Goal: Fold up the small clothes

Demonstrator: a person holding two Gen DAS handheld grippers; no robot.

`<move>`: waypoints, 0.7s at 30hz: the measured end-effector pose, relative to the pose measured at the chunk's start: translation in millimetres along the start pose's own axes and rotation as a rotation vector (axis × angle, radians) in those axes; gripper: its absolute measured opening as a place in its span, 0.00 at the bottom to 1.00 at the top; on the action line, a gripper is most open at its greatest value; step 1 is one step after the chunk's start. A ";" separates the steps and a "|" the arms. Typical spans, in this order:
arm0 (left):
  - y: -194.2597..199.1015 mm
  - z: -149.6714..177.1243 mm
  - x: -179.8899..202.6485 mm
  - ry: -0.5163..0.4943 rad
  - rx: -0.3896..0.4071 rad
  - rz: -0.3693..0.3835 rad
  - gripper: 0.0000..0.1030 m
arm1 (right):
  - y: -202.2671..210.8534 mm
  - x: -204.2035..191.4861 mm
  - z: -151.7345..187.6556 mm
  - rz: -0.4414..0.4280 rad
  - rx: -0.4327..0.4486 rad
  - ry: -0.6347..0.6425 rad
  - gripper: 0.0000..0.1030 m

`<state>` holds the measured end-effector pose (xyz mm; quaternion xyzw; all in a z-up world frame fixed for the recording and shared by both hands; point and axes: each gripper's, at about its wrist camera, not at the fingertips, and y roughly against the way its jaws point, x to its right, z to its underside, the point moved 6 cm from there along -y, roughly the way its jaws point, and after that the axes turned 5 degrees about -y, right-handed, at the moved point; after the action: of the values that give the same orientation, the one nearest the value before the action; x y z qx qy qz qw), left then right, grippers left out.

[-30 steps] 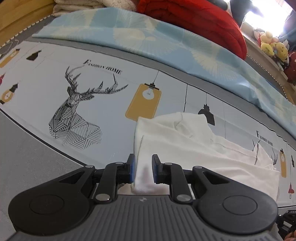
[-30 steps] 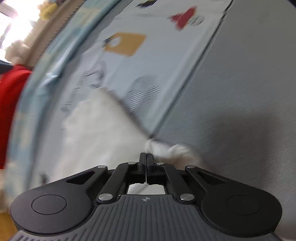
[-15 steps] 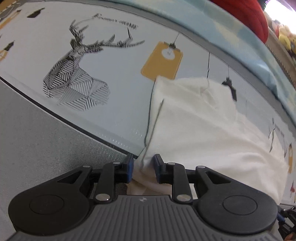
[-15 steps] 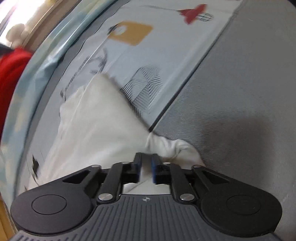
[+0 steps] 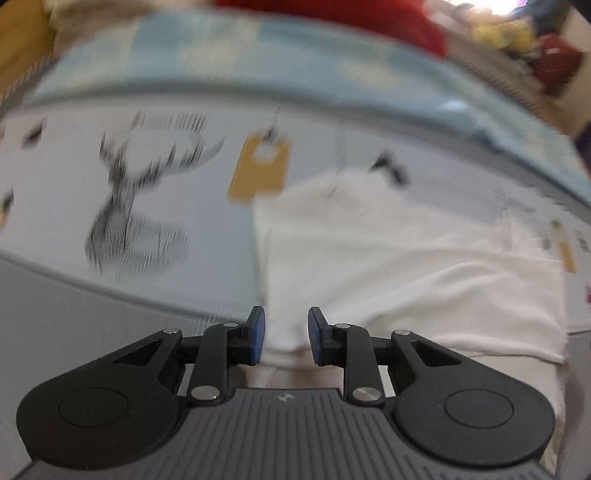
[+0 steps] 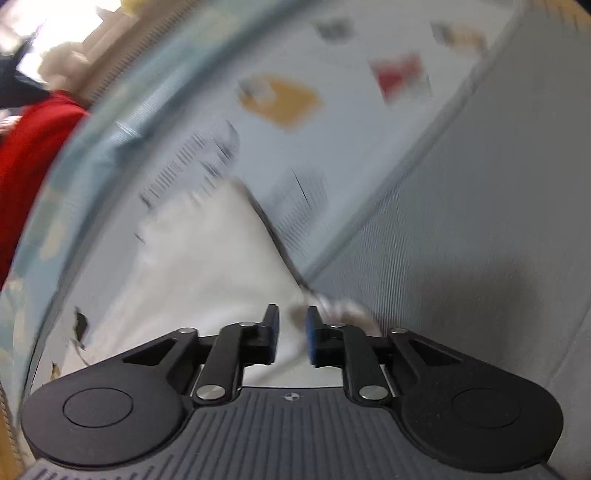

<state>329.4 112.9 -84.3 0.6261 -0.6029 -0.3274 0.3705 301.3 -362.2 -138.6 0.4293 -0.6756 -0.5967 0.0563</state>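
Observation:
A small white garment [image 5: 388,258] lies folded flat on the printed bed sheet [image 5: 166,177]. My left gripper [image 5: 286,325] hovers over the garment's near left corner, jaws apart, and the cloth shows in the gap without the blue pads pressing it. In the right wrist view the same white garment [image 6: 207,266] tapers toward a bunched corner under my right gripper [image 6: 291,325]. Its jaws are opening, and the cloth lies between and below them, free of the pads. Both views are motion-blurred.
A grey band of the sheet [image 6: 461,221] runs along the near side. A pale blue quilt [image 5: 258,55] and a red blanket [image 5: 369,14] lie behind the garment. Plush toys [image 5: 509,29] sit at the far right by the bed's edge.
The right gripper went from shut on the garment's corner to jaws apart and rose a little. The left jaws widened off the cloth. The left view swung out and back.

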 end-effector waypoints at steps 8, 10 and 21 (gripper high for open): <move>95.2 48.6 29.0 -0.131 0.113 0.008 0.27 | 124.5 -13.7 2.5 -0.198 0.177 0.222 0.25; 115.5 68.1 24.7 -0.133 0.124 0.009 0.28 | 156.4 0.4 8.6 -0.216 0.191 0.276 0.26; 150.8 231.3 -7.3 -0.087 -0.001 0.120 0.32 | 206.8 134.5 82.6 -0.153 0.157 0.307 0.32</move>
<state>53.5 104.4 -73.3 0.5737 -0.6549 -0.3317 0.3632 62.6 -403.4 -43.8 0.5683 -0.6691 -0.4722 0.0796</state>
